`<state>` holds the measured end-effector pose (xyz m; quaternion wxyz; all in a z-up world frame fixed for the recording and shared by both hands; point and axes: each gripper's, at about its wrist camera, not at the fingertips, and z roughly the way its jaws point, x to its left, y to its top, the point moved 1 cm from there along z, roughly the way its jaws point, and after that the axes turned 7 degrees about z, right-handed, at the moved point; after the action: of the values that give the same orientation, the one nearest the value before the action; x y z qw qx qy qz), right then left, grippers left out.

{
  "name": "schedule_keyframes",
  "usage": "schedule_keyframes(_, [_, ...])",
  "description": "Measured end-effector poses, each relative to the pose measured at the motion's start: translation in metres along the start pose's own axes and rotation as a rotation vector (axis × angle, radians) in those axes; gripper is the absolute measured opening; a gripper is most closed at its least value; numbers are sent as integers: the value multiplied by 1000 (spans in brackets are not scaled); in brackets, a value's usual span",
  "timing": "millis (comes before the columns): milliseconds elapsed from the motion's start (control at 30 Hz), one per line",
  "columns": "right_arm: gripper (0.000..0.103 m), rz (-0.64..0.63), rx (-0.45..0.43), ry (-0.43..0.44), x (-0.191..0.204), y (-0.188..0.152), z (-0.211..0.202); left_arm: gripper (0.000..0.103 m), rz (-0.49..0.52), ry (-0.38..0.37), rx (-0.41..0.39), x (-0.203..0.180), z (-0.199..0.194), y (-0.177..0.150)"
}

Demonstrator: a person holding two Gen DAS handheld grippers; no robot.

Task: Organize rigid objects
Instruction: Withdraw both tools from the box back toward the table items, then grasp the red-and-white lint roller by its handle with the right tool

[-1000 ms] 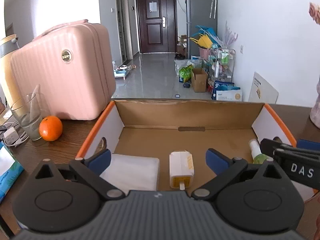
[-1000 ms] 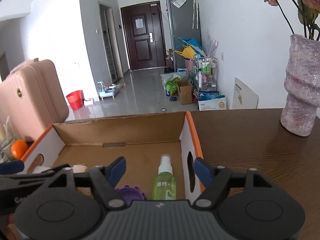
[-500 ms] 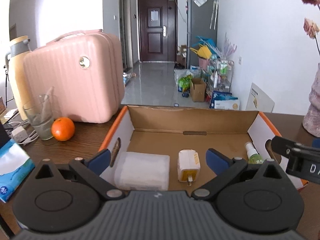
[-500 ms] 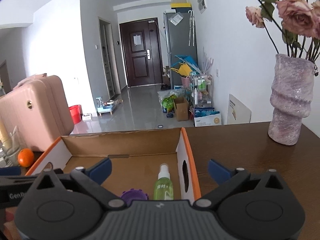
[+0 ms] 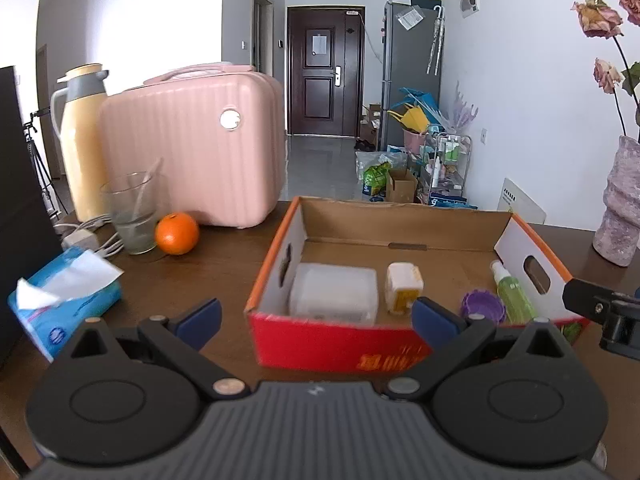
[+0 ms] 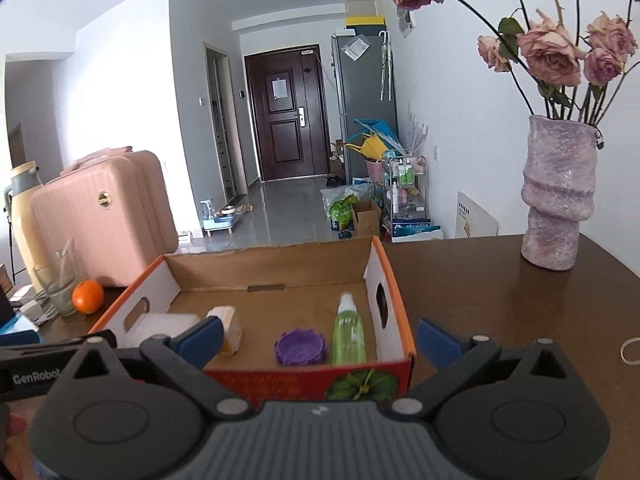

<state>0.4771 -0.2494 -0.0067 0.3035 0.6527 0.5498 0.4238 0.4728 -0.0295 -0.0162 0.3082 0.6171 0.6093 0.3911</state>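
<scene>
Four rigid items are seen laid in a row inside the box (image 5: 404, 344) near the bench's (image 6: 500, 292) front edge: a white case (image 5: 334, 298) at the box's left wall, a yellow plug (image 5: 403, 287) beside it, a purple lid (image 6: 300, 347) further right, and a green bottle (image 6: 349, 334) lying along the right wall. Both tools are held clear of the box, in front of its near wall. The left tool (image 5: 316, 316) is spread wide with nothing between its pads; the right tool (image 6: 320, 336) is likewise opened to its full width and empty.

The sorting step appears to be finished or nearly so, with every visible task item already inside the box. An orange (image 5: 177, 233), a glass (image 5: 130, 212) and a tissue pack (image 5: 66, 292) are left on the bench near its left edge, beside a pink case (image 5: 192, 148). A rubber band (image 6: 632, 350) is seen near the right edge.

If anything more is to be boxed, a reach to the left side would be called for, with the left tool closed gently on the round orange.
</scene>
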Motion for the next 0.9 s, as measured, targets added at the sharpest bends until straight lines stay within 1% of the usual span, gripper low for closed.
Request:
schedule_keyframes(167, [103, -13, 13, 15, 10, -18, -25, 103, 17, 11, -5, 11, -29, -16])
schedule_keyframes(333, [103, -39, 6, 31, 19, -34, -59, 103, 28, 3, -6, 25, -58, -30])
schedule_keyframes(467, [103, -48, 11, 32, 23, -47, -79, 103, 23, -7, 9, 39, -75, -40])
schedule_keyframes(733, [103, -74, 59, 49, 28, -81, -104, 103, 18, -16, 36, 67, -105, -67])
schedule_keyframes(900, [103, -88, 97, 66, 33, -105, -117, 103, 8, -43, 64, 80, -118, -91])
